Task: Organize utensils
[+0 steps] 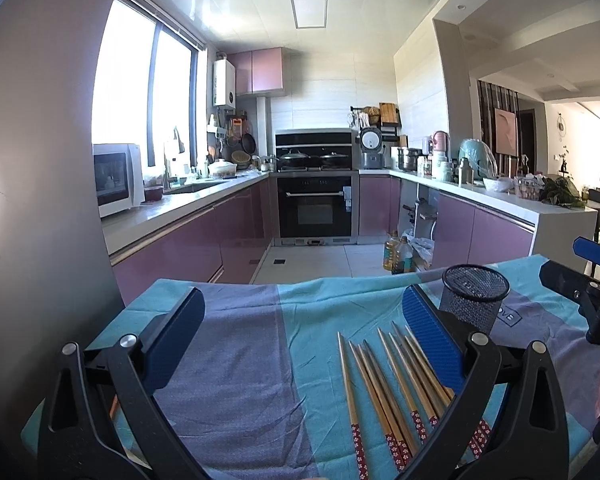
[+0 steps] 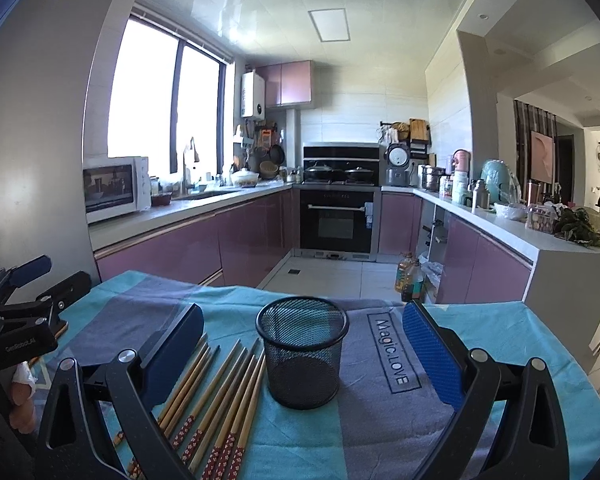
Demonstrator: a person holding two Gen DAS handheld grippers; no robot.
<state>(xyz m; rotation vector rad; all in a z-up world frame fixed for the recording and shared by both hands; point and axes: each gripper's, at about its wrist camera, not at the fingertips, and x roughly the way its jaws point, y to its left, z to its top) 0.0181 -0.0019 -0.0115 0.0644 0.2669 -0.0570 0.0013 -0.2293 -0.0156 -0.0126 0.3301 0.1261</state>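
Note:
Several bamboo chopsticks (image 1: pixel 392 392) with red patterned handles lie side by side on the teal and purple cloth (image 1: pixel 240 360). A black mesh cup (image 2: pixel 302 350) stands upright and empty just right of the chopsticks (image 2: pixel 220 400). My left gripper (image 1: pixel 304 336) is open above the cloth, its right finger over the chopsticks, nothing held. My right gripper (image 2: pixel 304 348) is open too, with the cup between its fingers and its left finger above the chopstick tips. The mesh cup (image 1: pixel 475 296) shows behind the left gripper's right finger.
The cloth-covered table (image 2: pixel 520 340) ends at a tiled floor with oil bottles (image 2: pixel 410 278) beyond its far edge. Purple kitchen cabinets, an oven and crowded counters lie further back. A grey wall or fridge side stands close on the left.

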